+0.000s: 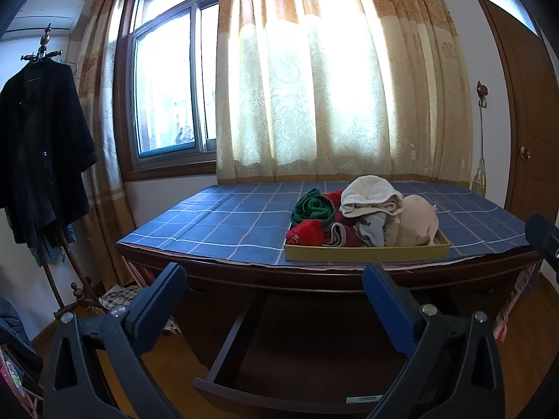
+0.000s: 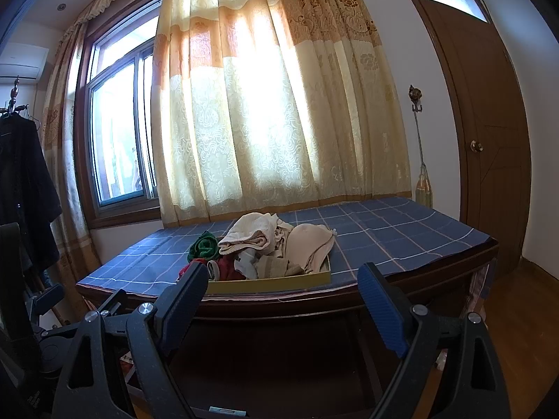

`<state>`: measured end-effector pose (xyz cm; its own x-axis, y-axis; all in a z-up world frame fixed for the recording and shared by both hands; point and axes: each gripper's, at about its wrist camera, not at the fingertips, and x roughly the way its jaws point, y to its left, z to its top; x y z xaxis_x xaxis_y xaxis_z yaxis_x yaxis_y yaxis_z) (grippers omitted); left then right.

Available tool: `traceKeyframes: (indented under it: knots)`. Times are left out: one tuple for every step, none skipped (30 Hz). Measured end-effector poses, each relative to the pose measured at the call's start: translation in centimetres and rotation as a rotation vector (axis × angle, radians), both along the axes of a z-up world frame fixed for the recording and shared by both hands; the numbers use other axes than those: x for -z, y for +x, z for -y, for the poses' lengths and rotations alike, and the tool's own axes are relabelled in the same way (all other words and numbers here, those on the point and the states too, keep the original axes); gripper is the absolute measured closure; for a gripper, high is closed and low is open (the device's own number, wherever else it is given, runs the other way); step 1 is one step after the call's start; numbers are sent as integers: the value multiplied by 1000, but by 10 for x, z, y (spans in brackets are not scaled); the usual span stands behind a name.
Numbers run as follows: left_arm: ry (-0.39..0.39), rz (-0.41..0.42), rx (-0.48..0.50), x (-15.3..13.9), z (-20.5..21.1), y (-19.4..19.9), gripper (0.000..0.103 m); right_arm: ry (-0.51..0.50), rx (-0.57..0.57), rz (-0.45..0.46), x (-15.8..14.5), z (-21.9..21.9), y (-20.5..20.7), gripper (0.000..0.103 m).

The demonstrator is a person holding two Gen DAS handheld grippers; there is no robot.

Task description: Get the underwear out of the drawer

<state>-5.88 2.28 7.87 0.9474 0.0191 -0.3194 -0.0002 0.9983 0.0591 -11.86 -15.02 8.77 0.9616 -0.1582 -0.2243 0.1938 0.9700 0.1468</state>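
Yellow tray [image 1: 367, 253] w/ underwear [image 1: 363, 216] near table edge, both claws [image 1: 276, 289] [image 2: 283, 289] spread, nothing between

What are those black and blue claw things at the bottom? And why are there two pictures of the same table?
Each claw is a hand-held gripper: a person carries one in each hand, and a small camera on it looks forward between its two fingers. One picture comes from the left hand-held gripper, the other from the right hand-held gripper. Both are open and hold nothing. In front stands a table with a blue checked cloth. On it sits a shallow yellow tray piled with underwear in white, beige, grey, red and green. Below the table top, a dark wooden drawer is pulled out. Its inside is too dark to see.
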Motion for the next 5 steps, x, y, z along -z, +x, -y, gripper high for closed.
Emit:
traceKeyframes:
  knots:
    - [-2, -1, 1, 0, 0, 0, 0, 1, -1, -2, 0, 0, 0, 14]
    - [-3, -2, 4, 0, 0, 0, 0, 3, -2, -4, 1, 1, 1, 14]
    - [-3, -3, 3, 0, 0, 0, 0, 4, -3, -6, 1, 0, 0, 14]
    - [-3, -2, 2, 0, 0, 0, 0, 6, -4, -7, 1, 1, 1, 14]
    - [-3, -2, 2, 0, 0, 0, 0, 6, -4, -8, 1, 1, 1, 14]
